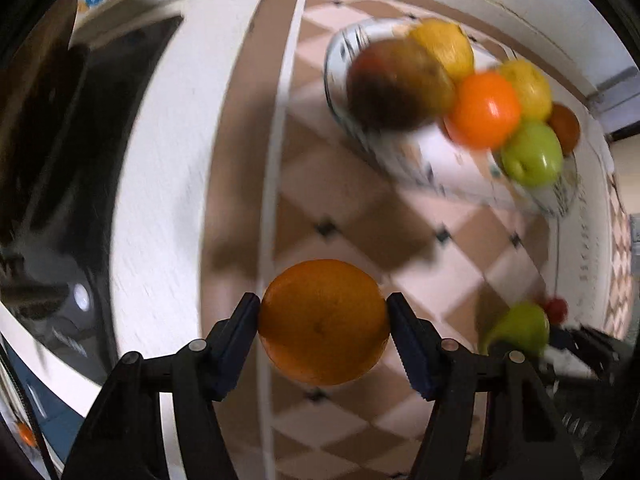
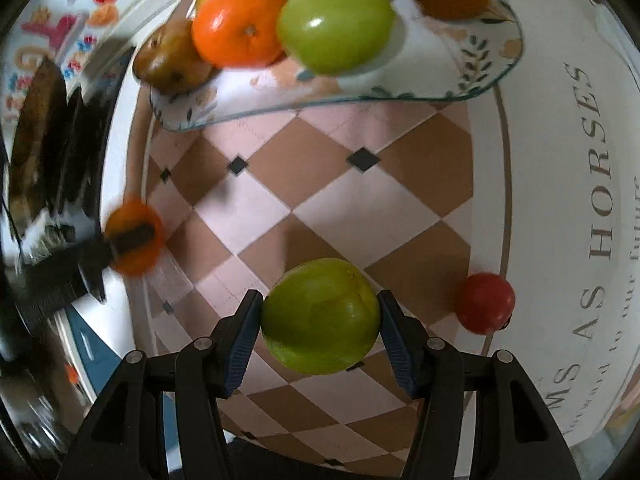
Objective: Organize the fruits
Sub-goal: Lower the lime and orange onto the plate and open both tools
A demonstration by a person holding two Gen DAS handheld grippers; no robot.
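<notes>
My left gripper (image 1: 322, 304) points down over a checkered mat (image 1: 360, 208), its pads pressed on both sides of an orange (image 1: 324, 322). My right gripper (image 2: 319, 300) is shut on a green apple (image 2: 320, 316), which also shows at the left wrist view's right edge (image 1: 518, 328). In the right wrist view the orange (image 2: 134, 240) appears blurred at the left, with a black finger across it. A patterned glass plate (image 1: 448, 164) (image 2: 492, 60) beyond both grippers holds a brownish pear (image 1: 396, 84), two lemons (image 1: 444, 48), a bright tangerine (image 1: 484, 110), another green apple (image 1: 532, 154) and a dark orange (image 1: 564, 128).
A small red fruit (image 2: 486, 302) lies on the mat's edge to the right of the held apple. The mat's white border (image 2: 568, 200) carries grey lettering. A dark, blurred object (image 1: 60, 160) fills the left side beyond the border.
</notes>
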